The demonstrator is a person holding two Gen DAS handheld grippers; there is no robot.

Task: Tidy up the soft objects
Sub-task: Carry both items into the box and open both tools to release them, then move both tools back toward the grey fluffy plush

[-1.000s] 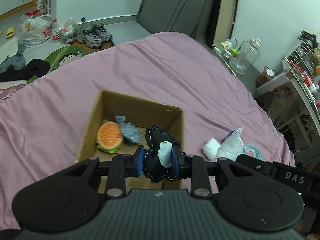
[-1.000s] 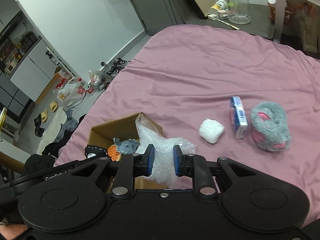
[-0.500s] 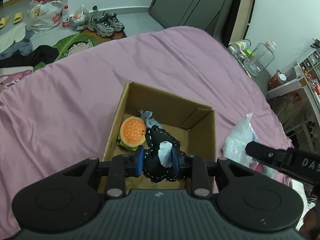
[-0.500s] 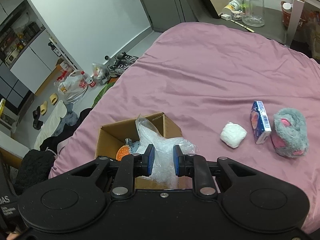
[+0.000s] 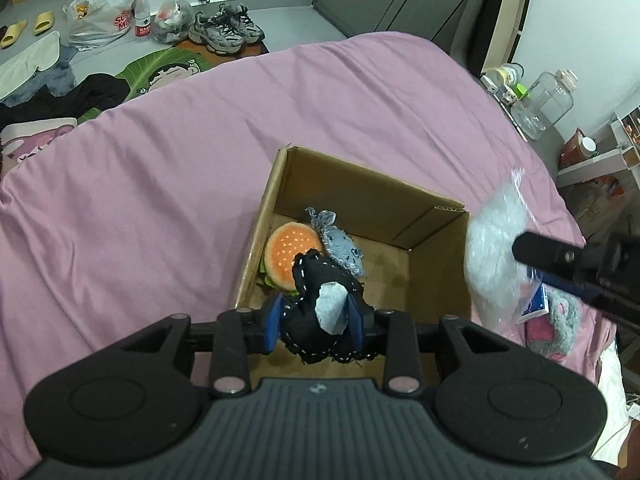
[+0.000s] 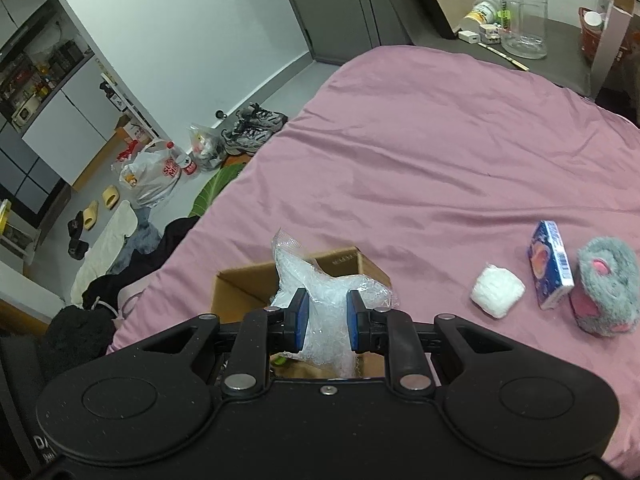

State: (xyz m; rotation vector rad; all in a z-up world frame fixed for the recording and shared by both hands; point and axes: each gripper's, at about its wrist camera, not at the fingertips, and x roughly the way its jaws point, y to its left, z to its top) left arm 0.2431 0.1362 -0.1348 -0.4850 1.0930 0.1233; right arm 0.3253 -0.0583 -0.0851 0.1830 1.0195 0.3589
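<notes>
Both grippers have shifted toward the cardboard box (image 5: 436, 280) since 0.5 s ago: in the left wrist view the box now sits right of centre and fuller in frame, and the clear plastic bag (image 5: 496, 256) has risen to the box's right wall, at the right edge of the frame.

Box contents, left wrist view: a plush hamburger (image 5: 290, 256) against the left wall and a small denim toy (image 5: 340, 240) just beside it, touching. The box floor to the right of them is bare cardboard. The box stands on the pink bedsheet (image 5: 160, 200).

Left gripper (image 5: 316, 320): blue pads clamped on a black stitched plush (image 5: 320, 292) with a pale grey patch. The plush hangs over the near edge of the box, lower centre of frame, overlapping the hamburger in the picture.

Right gripper (image 6: 324, 318): pads closed on the plastic bag (image 6: 320, 300), which is held above the box (image 6: 248, 284) at lower centre of the right wrist view.

On the sheet at the right of that view, apart from the box: a white cotton ball (image 6: 498, 290), then a blue carton (image 6: 550, 264), then a grey fluffy plush (image 6: 606, 290) touching the carton. These three lie as they did before.
</notes>
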